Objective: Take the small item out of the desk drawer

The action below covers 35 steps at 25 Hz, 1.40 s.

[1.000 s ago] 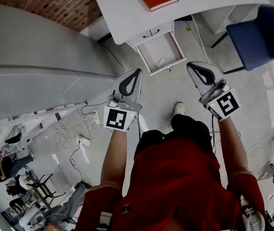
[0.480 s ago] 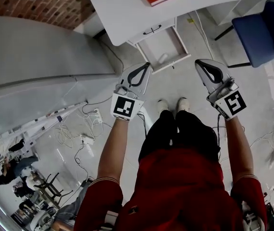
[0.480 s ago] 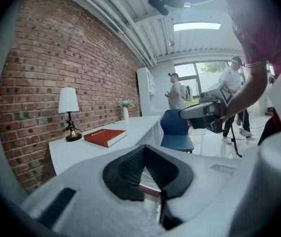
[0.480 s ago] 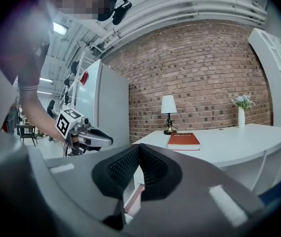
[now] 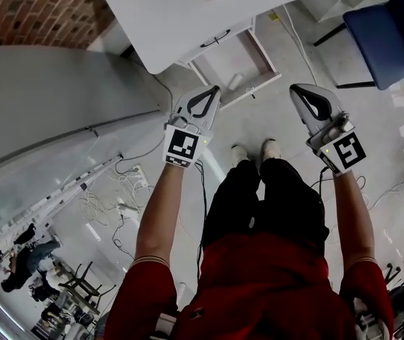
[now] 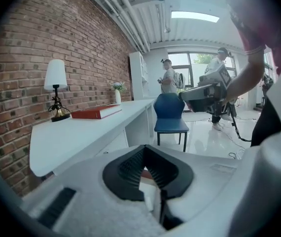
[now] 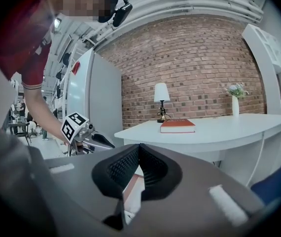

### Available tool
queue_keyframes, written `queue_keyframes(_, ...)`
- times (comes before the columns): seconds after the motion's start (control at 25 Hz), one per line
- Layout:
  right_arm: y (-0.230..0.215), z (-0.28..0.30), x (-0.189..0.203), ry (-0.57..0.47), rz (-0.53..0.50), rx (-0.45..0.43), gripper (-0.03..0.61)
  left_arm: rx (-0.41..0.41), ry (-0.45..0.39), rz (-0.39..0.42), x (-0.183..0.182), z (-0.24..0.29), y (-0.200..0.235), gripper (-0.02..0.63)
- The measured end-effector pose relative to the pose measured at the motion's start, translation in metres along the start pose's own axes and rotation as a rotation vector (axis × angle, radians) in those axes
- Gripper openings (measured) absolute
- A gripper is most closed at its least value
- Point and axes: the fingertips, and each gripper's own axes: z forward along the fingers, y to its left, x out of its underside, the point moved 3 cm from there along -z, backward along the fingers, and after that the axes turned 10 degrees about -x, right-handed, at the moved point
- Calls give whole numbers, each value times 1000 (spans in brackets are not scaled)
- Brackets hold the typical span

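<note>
Left gripper (image 5: 214, 90), right gripper (image 5: 295, 89) nearer drawer (image 5: 223, 59) | arms outstretched | both jaws clenched, empty

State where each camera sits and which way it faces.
Head view: on the head, steeply down at the open drawer; arms, legs, left tongs, right tongs show.
Left gripper view: on the left tongs, facing along the desk to the blue chair; right forearm shows.
Right gripper view: on the right tongs, facing the brick wall; left forearm shows.
Shared: both gripper views show red book, lamp.
</note>
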Motion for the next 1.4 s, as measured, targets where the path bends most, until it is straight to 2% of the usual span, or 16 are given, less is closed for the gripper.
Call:
queue_keyframes(0.48,-25,17,96,65,14,15,14,104,148,49,113,90,-6,3)
queue_keyframes(0.72,-37,20,126,53,2,19,14,165,243,86,165,134,-17,5)
queue_keyframes(1.0,-54,24,157,40,-8,19,14,233,345,99,219,176,-30,42)
queue_keyframes(1.12,-58,22,167,33,-11,23,14,258,395,102,241,190,-33,79)
queue_keyframes(1.4,-68,11,195,35,-17,28,14,328,512,127,275,221,-47,135)
